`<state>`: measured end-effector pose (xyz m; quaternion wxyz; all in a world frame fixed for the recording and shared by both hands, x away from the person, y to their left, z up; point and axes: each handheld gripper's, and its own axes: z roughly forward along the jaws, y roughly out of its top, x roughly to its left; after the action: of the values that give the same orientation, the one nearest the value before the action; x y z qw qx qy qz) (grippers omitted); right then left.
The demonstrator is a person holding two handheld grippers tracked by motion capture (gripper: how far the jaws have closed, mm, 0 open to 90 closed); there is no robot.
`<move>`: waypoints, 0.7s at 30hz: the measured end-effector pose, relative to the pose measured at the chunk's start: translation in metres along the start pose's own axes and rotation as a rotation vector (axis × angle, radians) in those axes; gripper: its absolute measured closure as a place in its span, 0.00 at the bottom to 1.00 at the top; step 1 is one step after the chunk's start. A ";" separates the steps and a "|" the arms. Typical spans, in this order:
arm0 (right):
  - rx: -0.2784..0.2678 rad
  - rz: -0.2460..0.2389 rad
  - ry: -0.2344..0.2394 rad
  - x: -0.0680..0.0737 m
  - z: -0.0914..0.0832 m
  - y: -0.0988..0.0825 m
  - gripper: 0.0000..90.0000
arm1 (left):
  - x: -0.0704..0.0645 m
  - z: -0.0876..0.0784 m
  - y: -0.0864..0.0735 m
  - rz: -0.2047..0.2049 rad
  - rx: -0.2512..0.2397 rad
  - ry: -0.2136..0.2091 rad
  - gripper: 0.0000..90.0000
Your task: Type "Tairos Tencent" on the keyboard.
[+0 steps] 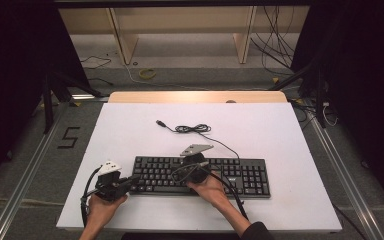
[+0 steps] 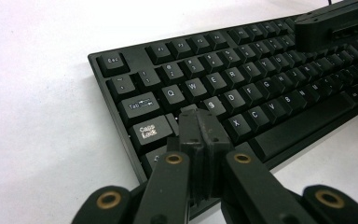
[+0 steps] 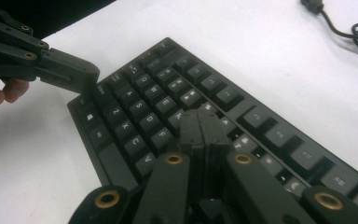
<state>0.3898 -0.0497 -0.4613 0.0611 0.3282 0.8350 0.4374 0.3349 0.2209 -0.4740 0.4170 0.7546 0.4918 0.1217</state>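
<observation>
A black keyboard point(image 1: 240, 175) lies across the near half of the white tabletop point(image 1: 260, 130). My left gripper point(image 1: 132, 181) is at its left end, shut, with its tips point(image 2: 200, 119) just over the keys beside Caps Lock on the keyboard point(image 2: 261, 93); I cannot tell if they touch. My right gripper point(image 1: 182, 167) hangs over the keyboard's middle, shut and holding nothing, its tips point(image 3: 200, 116) low above the upper letter rows of the keyboard point(image 3: 135, 107). The left gripper point(image 3: 91, 77) shows at the far corner in the right gripper view. The right gripper point(image 2: 307, 28) shows at the top right in the left gripper view.
The keyboard's cable point(image 1: 192, 128) lies coiled behind it, its USB plug point(image 1: 160, 122) loose on the table; the cable point(image 3: 349, 32) also shows in the right gripper view. A wooden strip point(image 1: 195, 96) edges the far side. Beyond it are floor cables and stand legs point(image 1: 47, 100).
</observation>
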 end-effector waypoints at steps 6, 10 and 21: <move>0.017 -0.005 -0.006 0.002 0.009 0.003 1.00 | 0.001 0.002 0.000 -0.003 0.019 0.001 0.99; 0.032 0.000 -0.014 0.002 0.017 0.003 1.00 | 0.001 0.004 0.000 0.001 0.025 0.001 0.99; 0.052 0.001 -0.037 0.006 0.027 0.005 1.00 | 0.002 0.005 0.000 0.002 0.041 0.005 0.99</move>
<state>0.3986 -0.0255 -0.4727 0.0676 0.3380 0.8448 0.4094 0.3389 0.2198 -0.4779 0.4003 0.7632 0.4943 0.1140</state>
